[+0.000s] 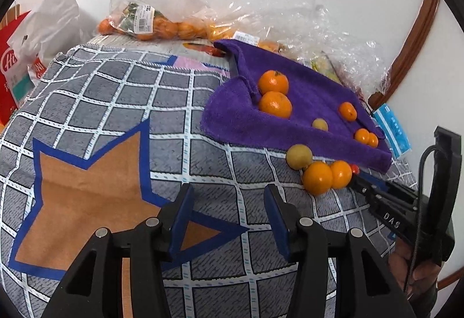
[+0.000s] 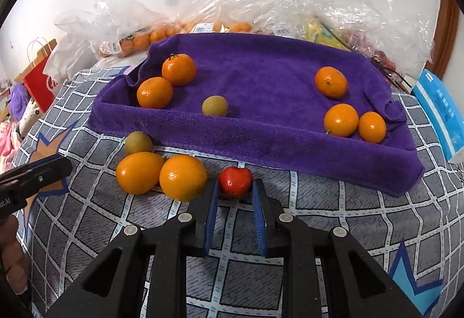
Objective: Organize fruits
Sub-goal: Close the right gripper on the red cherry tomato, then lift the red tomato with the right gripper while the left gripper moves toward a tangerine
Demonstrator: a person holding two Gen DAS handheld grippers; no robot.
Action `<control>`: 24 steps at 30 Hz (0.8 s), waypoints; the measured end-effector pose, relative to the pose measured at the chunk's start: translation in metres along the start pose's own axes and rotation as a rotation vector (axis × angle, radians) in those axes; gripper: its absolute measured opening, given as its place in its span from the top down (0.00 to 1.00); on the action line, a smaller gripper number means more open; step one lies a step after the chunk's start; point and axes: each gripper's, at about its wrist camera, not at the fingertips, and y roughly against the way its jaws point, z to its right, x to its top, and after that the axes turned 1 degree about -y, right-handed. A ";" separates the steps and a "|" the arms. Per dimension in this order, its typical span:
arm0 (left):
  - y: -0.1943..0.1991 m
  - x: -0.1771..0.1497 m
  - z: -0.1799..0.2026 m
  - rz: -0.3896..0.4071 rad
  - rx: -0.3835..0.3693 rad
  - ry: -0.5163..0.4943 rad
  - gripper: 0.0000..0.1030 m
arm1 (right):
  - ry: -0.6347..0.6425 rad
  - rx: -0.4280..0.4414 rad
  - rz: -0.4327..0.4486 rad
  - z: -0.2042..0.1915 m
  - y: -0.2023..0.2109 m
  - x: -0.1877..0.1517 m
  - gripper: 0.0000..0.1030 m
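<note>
A checked cloth (image 2: 87,219) is covering the surface, bearing a purple towel (image 2: 261,80) holding oranges. Two loose oranges (image 2: 182,177) are crowding the strawberry (image 2: 235,181) just beside it. The right gripper (image 2: 235,193), angled downward, is pinching the strawberry. The left gripper (image 1: 229,207) is hovering, jaws spread, empty.

Orange citrus (image 2: 330,82) on a purple towel (image 2: 261,80); red strawberry (image 2: 235,181) on grey checked cloth (image 2: 87,216).

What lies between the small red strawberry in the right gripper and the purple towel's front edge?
Only bare grey checked cloth separates the small red strawberry, clamped by the right gripper, from the purple towel; the right wrist view shows it.
</note>
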 end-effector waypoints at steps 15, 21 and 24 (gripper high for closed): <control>-0.003 -0.006 0.012 0.002 0.027 -0.077 0.55 | -0.056 0.015 0.043 0.033 0.039 -0.021 0.77; -0.005 -0.009 0.020 -0.009 0.043 -0.125 0.54 | -0.057 0.028 0.035 0.037 0.043 -0.034 0.77; -0.006 -0.008 0.021 -0.011 0.044 -0.128 0.53 | -0.057 0.035 0.023 0.038 0.043 -0.040 0.77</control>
